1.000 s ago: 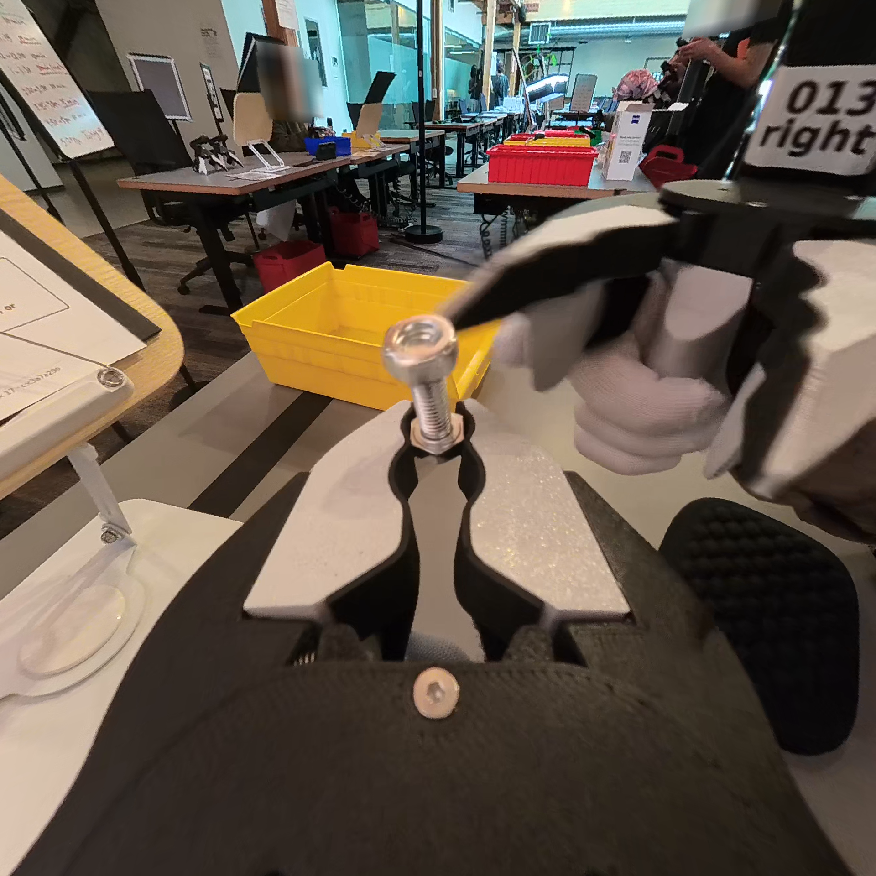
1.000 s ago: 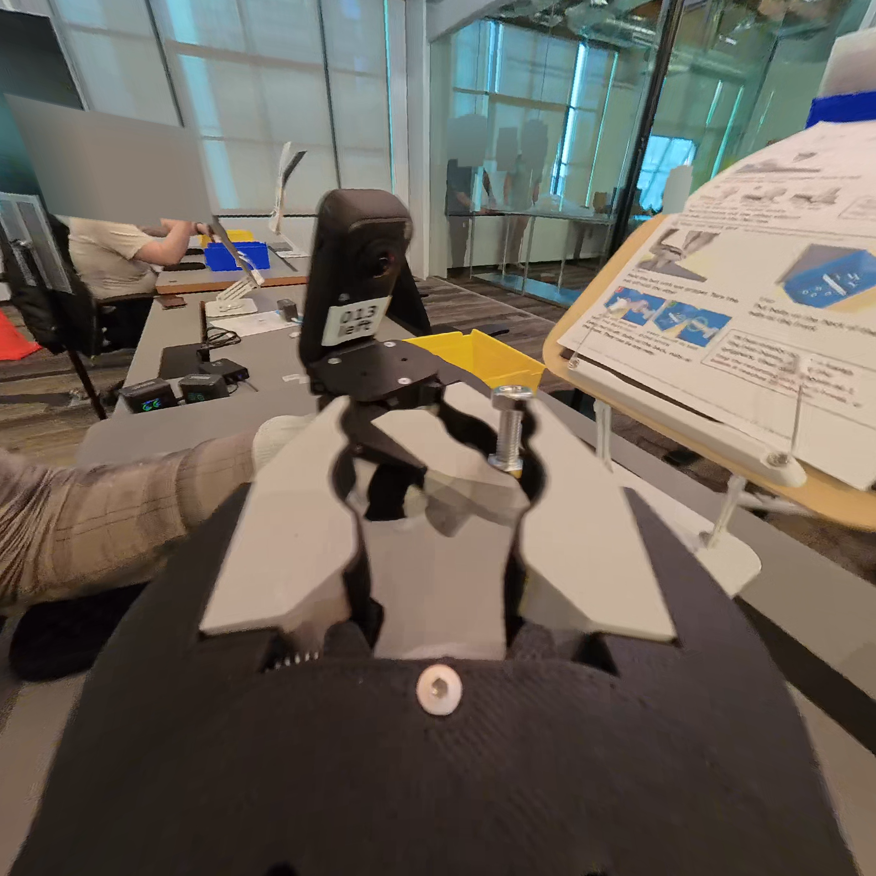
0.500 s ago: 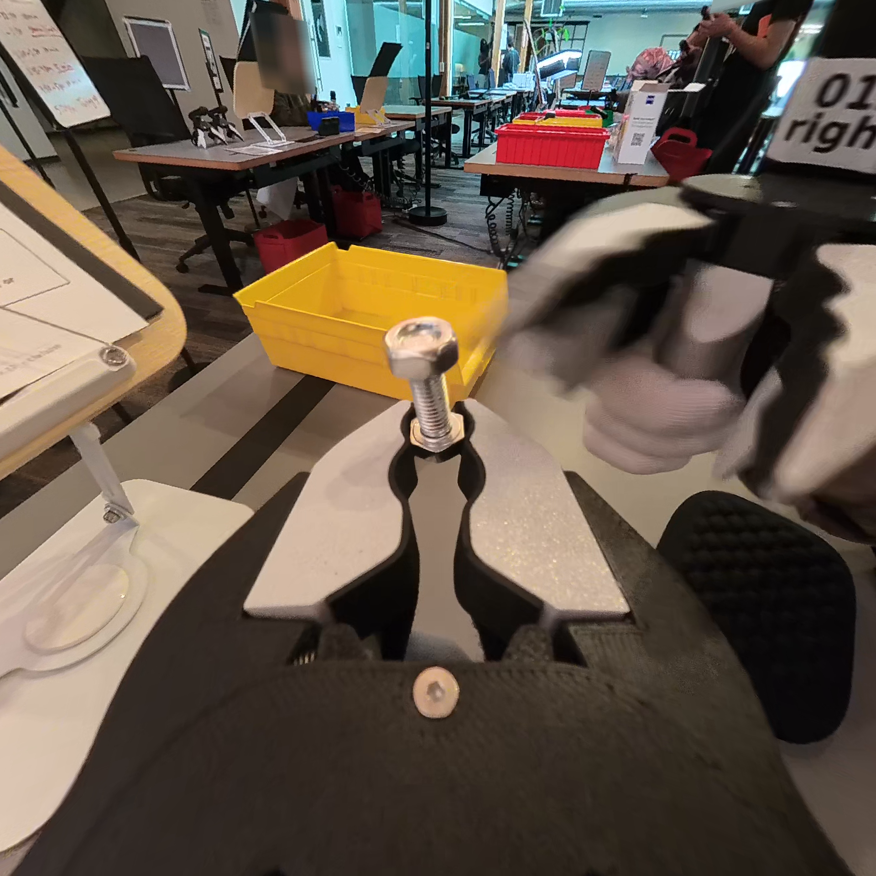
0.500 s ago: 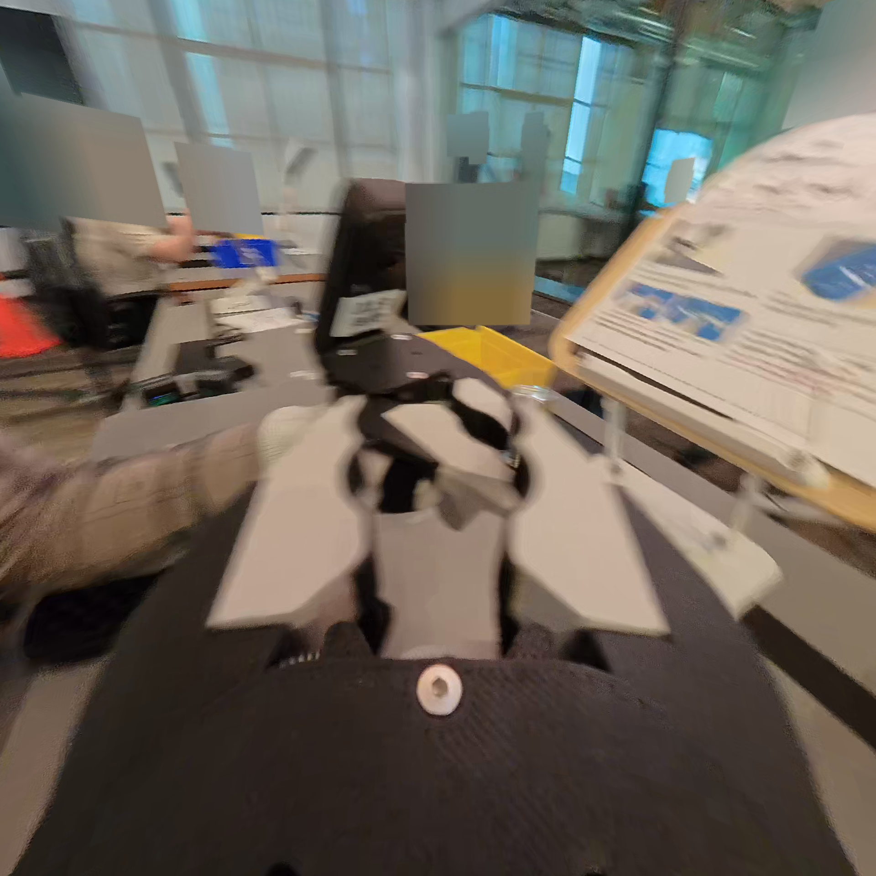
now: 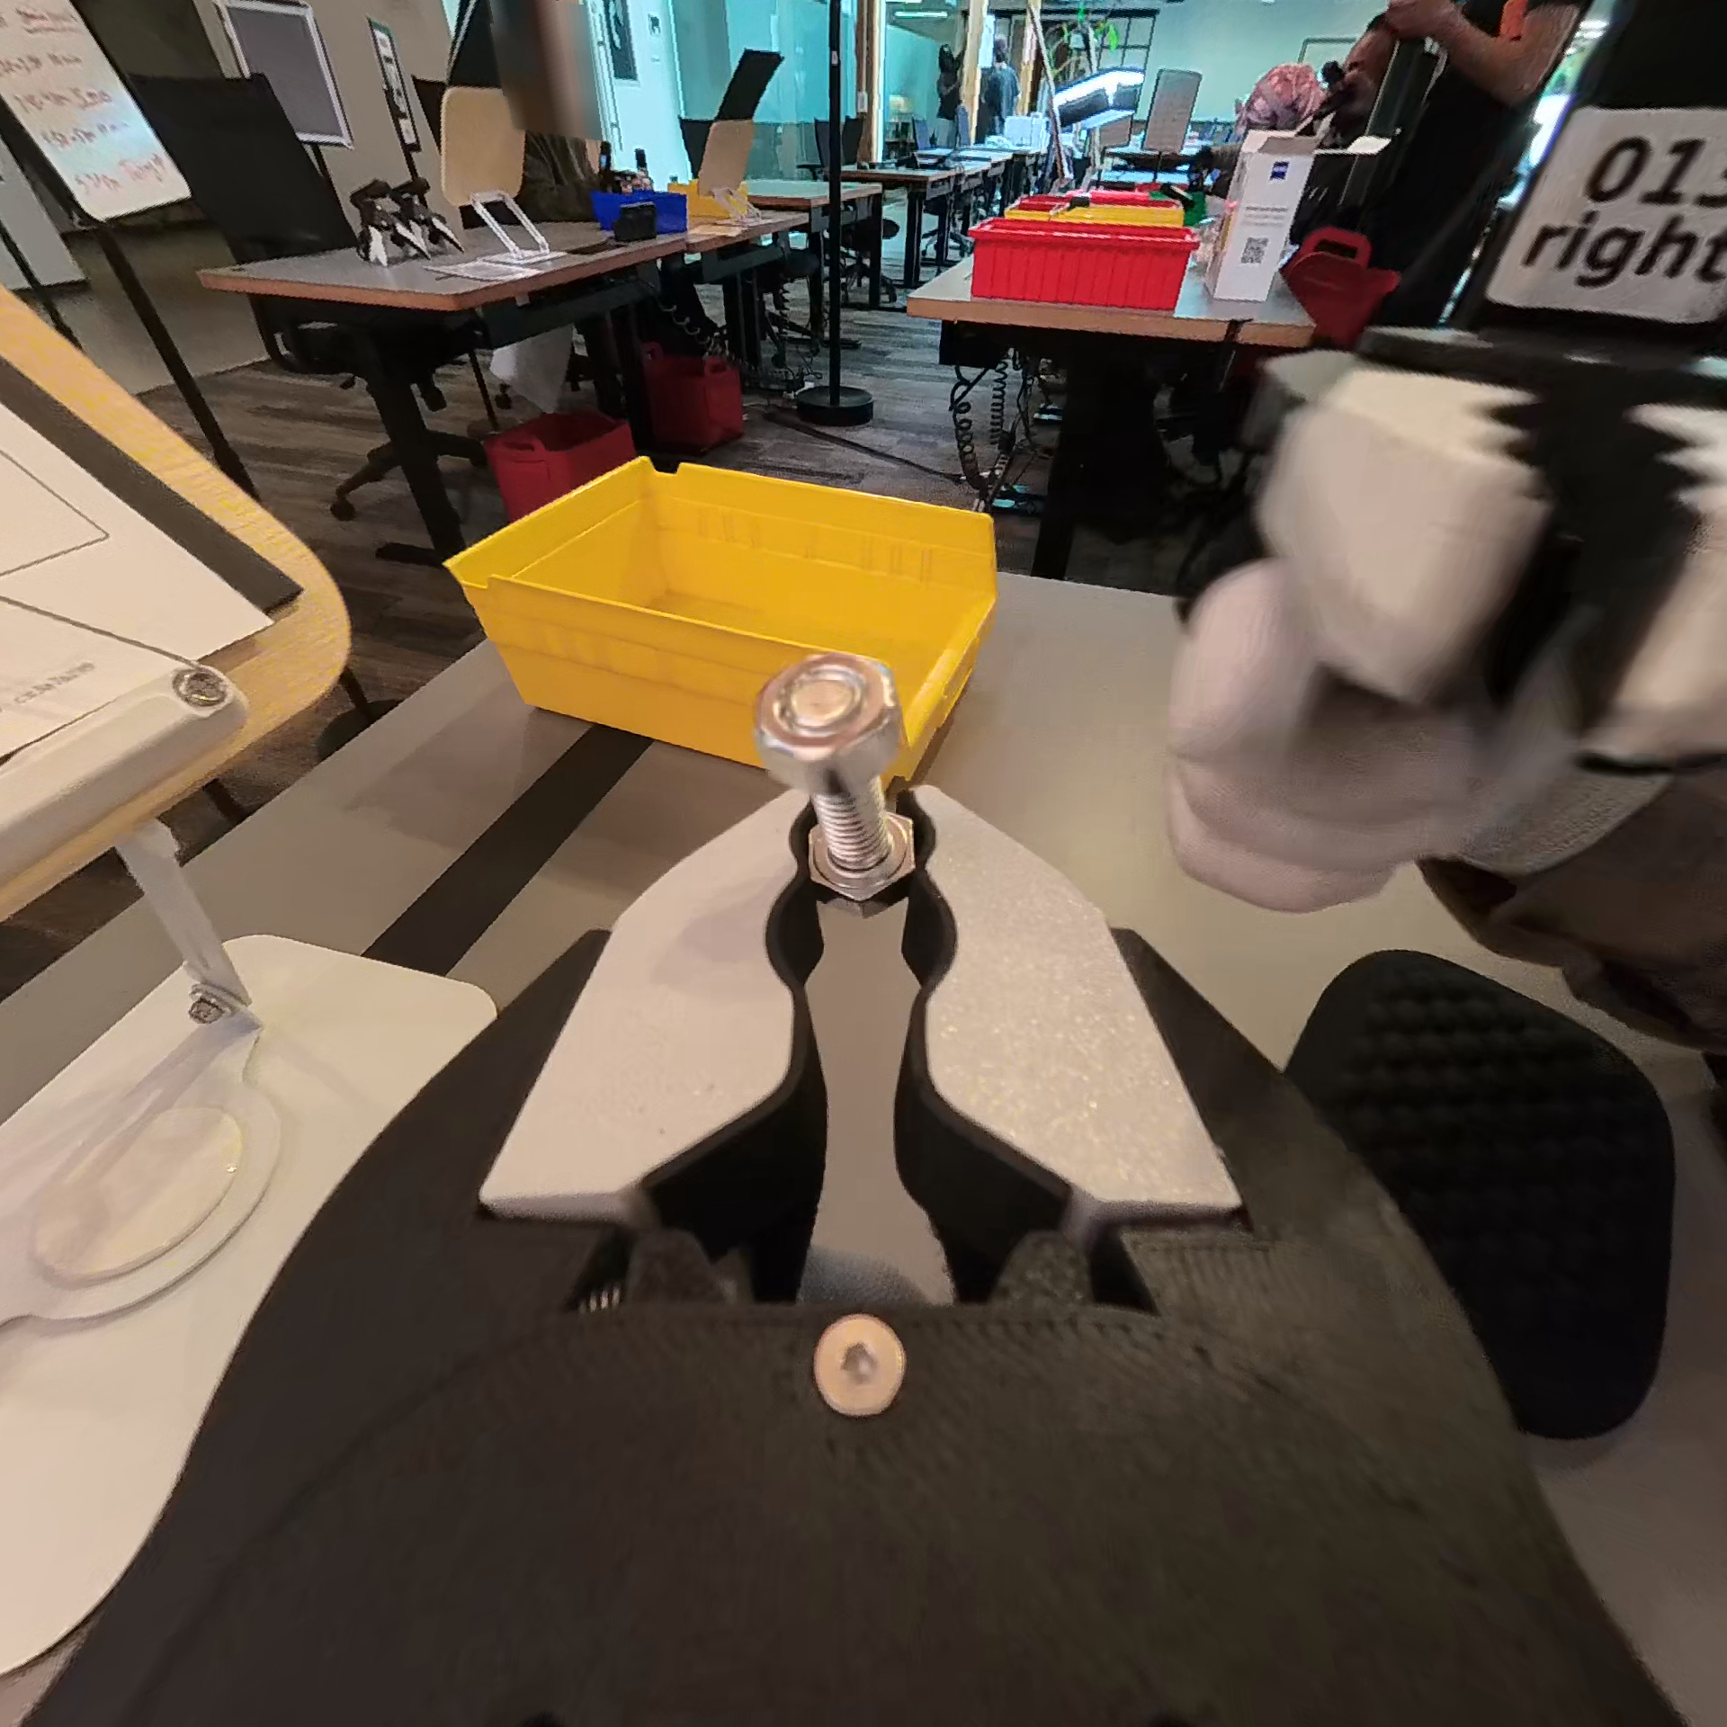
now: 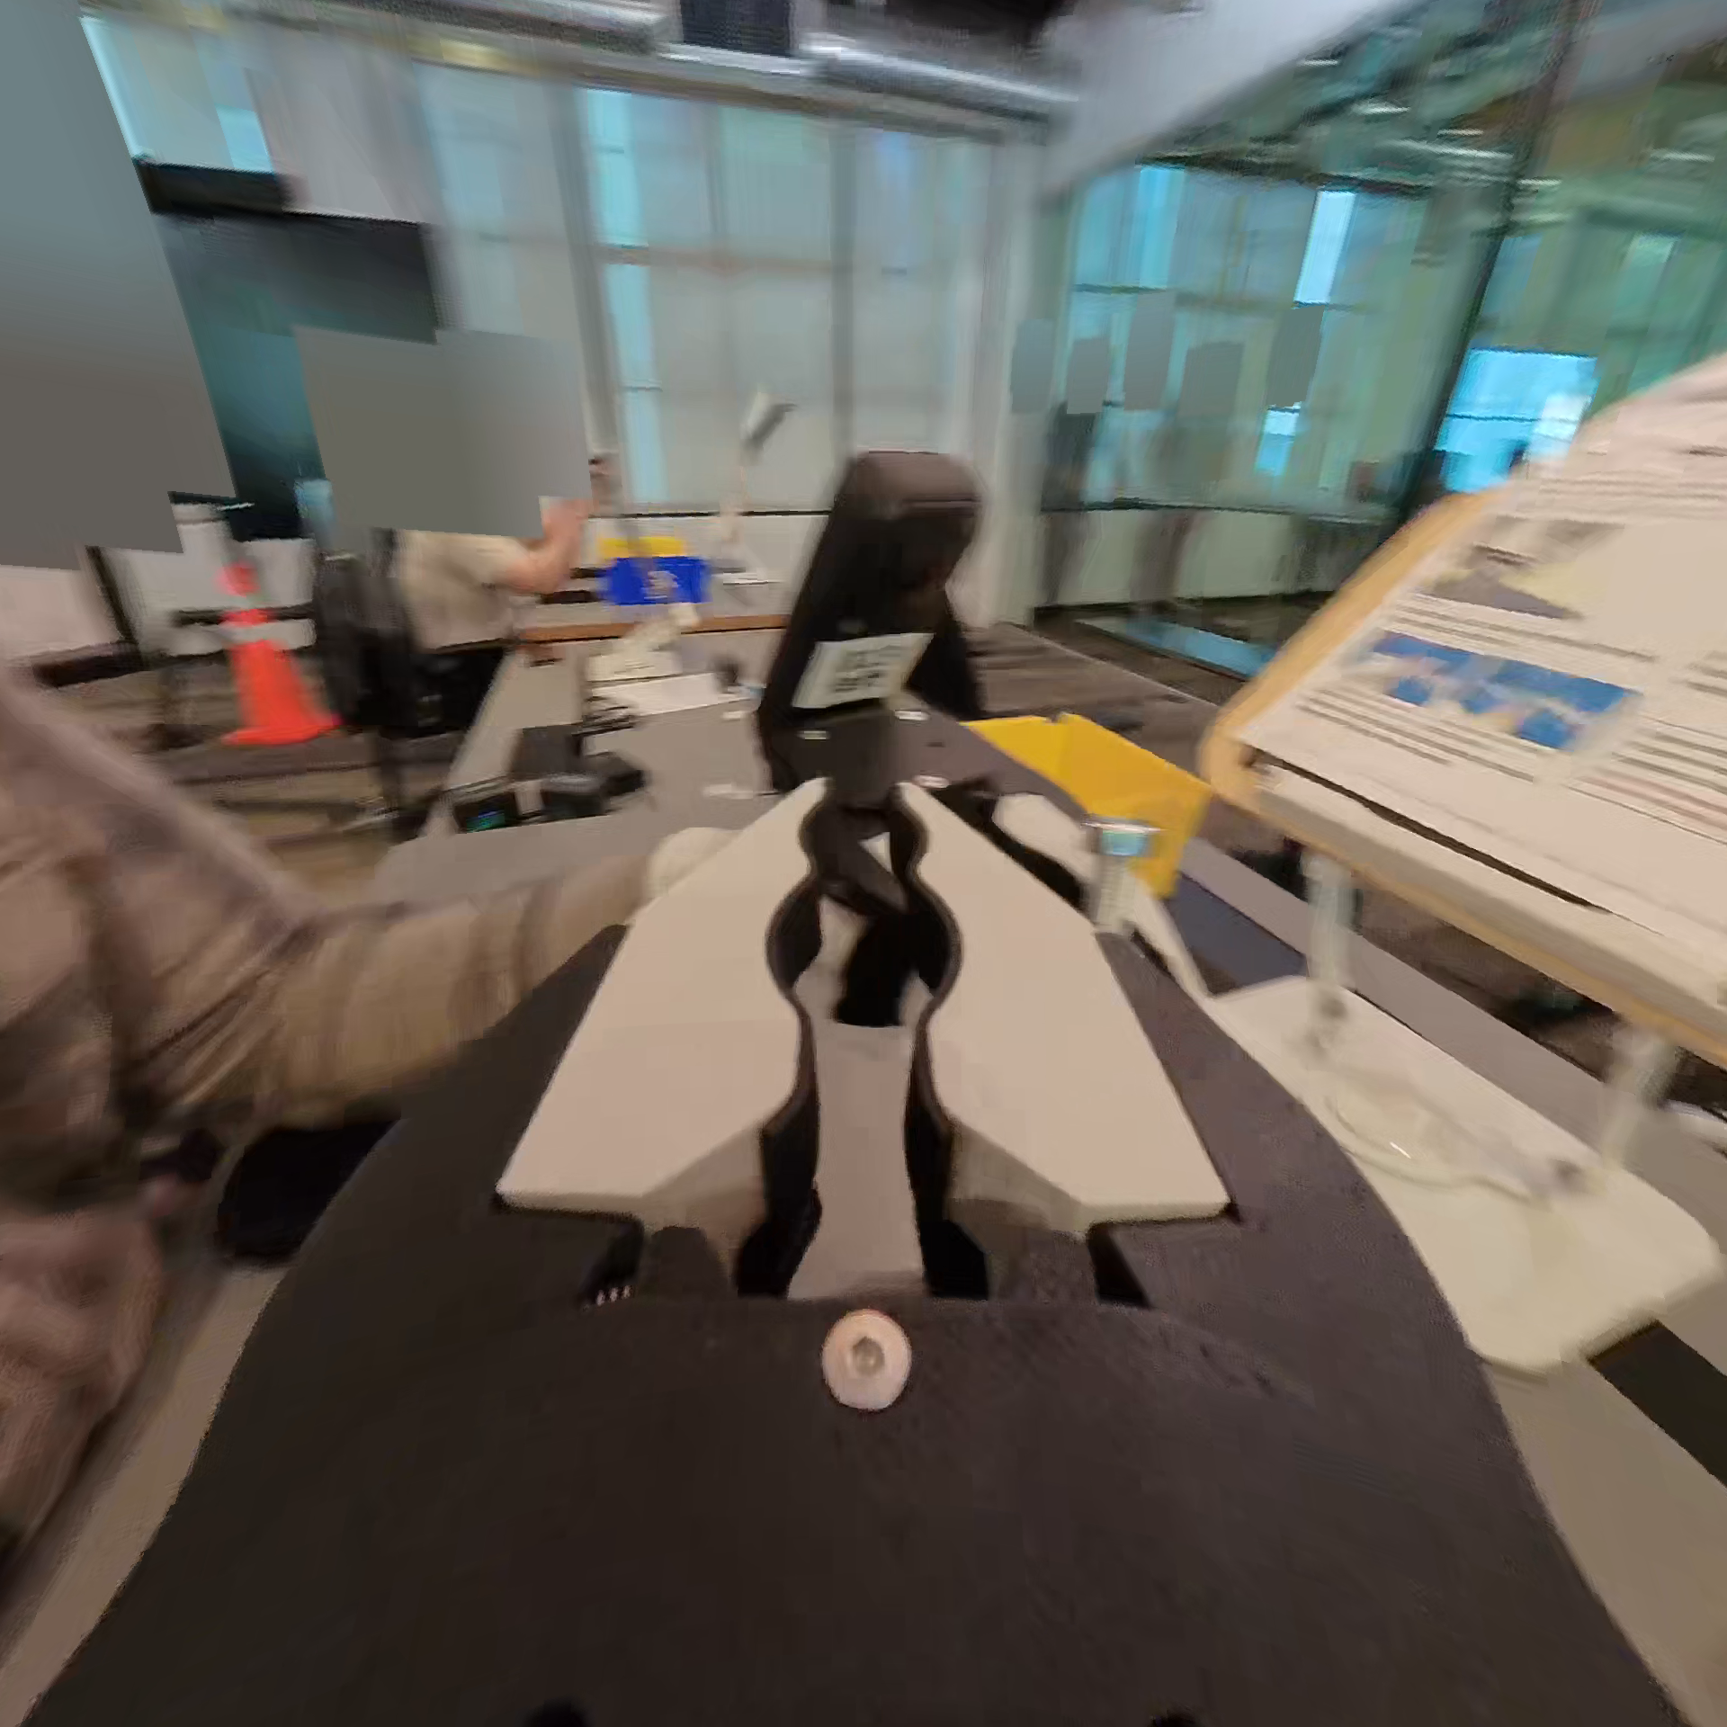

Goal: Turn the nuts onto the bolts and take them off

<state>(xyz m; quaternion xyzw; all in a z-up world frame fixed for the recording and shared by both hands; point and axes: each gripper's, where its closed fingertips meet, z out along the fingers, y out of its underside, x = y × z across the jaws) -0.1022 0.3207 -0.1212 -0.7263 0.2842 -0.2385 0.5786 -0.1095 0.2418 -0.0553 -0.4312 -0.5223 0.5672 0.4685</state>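
Left hand-held gripper (image 5: 860,874), centre of the left wrist frame, is clamped on the nut (image 5: 860,864); the bolt (image 5: 836,762) is threaded through it and stands nearly upright, hex head on top, tilted slightly to the left. Bolt head is seen in front of the yellow bin (image 5: 720,607), which is set on the grey counter (image 5: 1075,673) in the upper middle. Right hand-held gripper (image 6: 860,841) is seen in the lower centre of the right wrist frame with jaws drawn nearly together and nothing gripped between them; only a narrow gap is left. In the left wrist frame the same gripper is visible at upper right, blurred, held by a white-gloved hand (image 5: 1308,748), apart from the bolt. In the right wrist frame the bolt (image 6: 1117,864) is seen just right of the fingertips, not touched. A paper stand (image 5: 140,710) is placed at the left edge, and a black pad (image 5: 1495,1168) lies at lower right on the counter. Right wrist frame is motion-blurred.
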